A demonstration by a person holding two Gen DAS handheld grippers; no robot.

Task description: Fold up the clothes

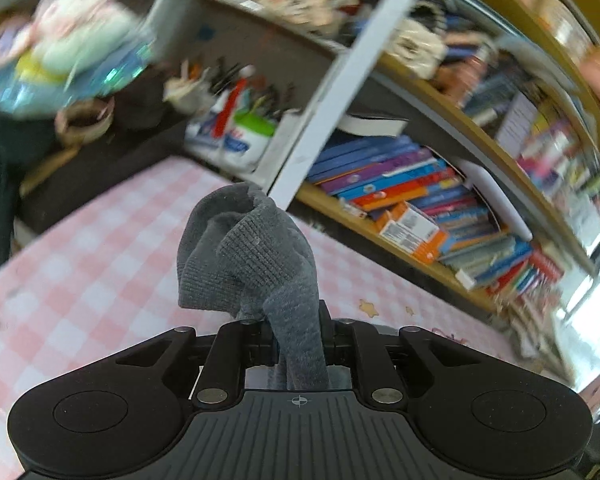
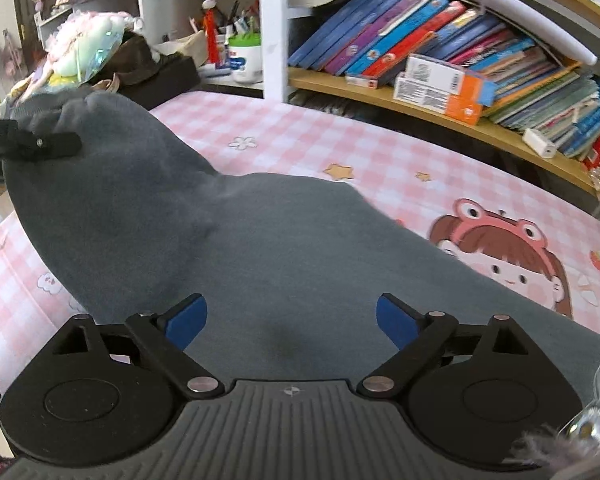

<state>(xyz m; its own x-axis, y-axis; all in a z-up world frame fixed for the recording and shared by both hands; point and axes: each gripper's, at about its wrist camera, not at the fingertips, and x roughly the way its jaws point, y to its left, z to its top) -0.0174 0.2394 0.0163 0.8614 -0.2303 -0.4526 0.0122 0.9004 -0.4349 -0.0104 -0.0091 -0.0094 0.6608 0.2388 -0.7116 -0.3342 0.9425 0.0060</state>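
While the fingertips are hidden, grey knit garment is clamped by the left gripper.
Right gripper is spread wide, empty; shelves are blurred.

One grey knit garment lay ahead of and beneath the right gripper, whose two blue fingertips stood wide apart above it. One bunched end of that garment rose from the clamped left gripper. One pink checked sheet spread beyond the cloth, with one cartoon girl printed ahead to the right, two small stars and one white flower farther ahead. Two orange-and-white boxes sat stacked on the shelf beyond, and one white tub with a green lid stood ahead to the left. The books were too many to count.
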